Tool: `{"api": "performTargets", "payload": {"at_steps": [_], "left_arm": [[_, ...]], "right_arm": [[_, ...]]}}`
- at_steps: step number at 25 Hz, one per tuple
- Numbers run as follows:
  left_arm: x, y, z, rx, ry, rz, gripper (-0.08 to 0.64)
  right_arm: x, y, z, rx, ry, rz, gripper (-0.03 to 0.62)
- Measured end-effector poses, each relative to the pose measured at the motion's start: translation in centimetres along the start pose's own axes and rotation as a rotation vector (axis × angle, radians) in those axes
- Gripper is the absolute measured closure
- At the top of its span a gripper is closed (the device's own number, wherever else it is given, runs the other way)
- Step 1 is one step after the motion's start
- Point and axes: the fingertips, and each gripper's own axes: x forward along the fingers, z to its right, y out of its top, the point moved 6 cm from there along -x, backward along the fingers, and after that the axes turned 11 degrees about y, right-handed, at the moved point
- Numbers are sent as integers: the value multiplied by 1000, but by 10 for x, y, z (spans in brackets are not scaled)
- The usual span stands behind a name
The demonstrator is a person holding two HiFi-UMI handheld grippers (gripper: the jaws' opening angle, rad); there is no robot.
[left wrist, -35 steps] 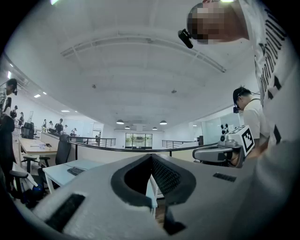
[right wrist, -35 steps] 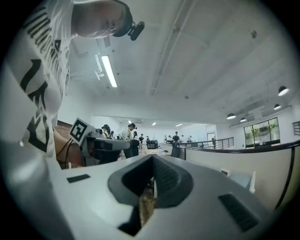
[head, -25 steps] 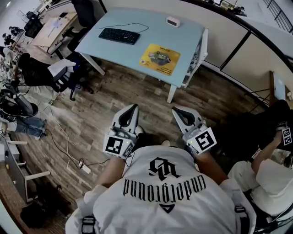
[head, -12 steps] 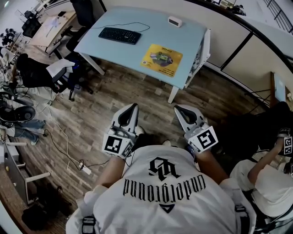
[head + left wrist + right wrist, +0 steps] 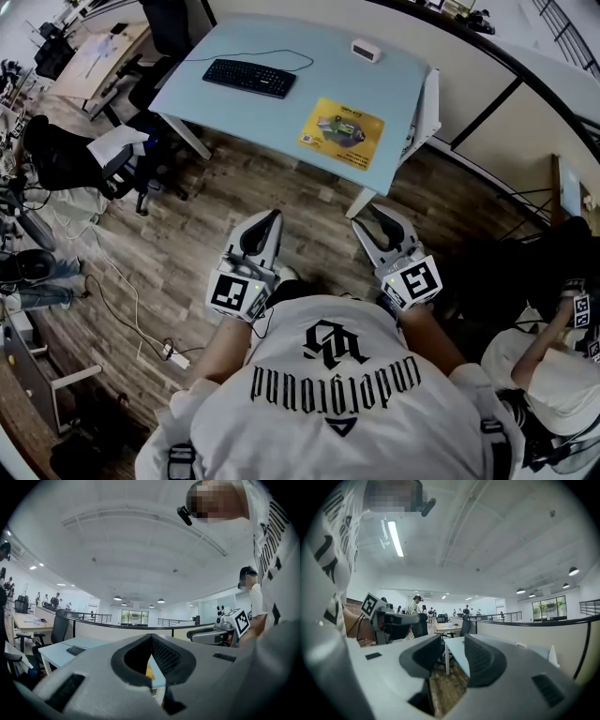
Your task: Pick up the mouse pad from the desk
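Observation:
The yellow mouse pad (image 5: 341,132) lies flat near the front right edge of the light blue desk (image 5: 309,70). Both grippers hang level over the wooden floor, short of the desk and apart from the pad. My left gripper (image 5: 273,217) has its tips together and holds nothing. In the left gripper view a sliver of the mouse pad (image 5: 149,671) shows through the loop behind the shut tips of the left gripper (image 5: 151,638). My right gripper (image 5: 377,217) is opening, with only air between its pads. The right gripper view shows my right gripper (image 5: 453,639) pointing at the desk's corner (image 5: 457,654).
A black keyboard (image 5: 248,78) with its cable and a small white device (image 5: 366,50) also lie on the desk. A black chair (image 5: 66,155) stands at the left. A power strip and cables (image 5: 173,349) cross the floor. Another person (image 5: 553,370) is at the right.
The desk has come nearer as the person moved toward it with both grippers. The right gripper's jaws have parted from shut. The left gripper stays shut.

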Motion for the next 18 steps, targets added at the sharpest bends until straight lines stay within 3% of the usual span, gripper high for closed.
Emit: {"api": "performTargets", "payload": {"at_steps": [5,10,13,18], "left_arm": [[6,6,-47,-12,-24,-5,552],[3,1,-85,-21,-61,-9,552],[-2,1,-108,-67,-63,-1,552],[-1,0,-137,-65,-56,3,552]], "right_arm": [[50,4,-1,24,-33,-39,388],[92,2,-8,22,-54,-66,374],[110,4,-12,17,-67,-85,362],[134,2,-16,22,-73,-104,359]]}}
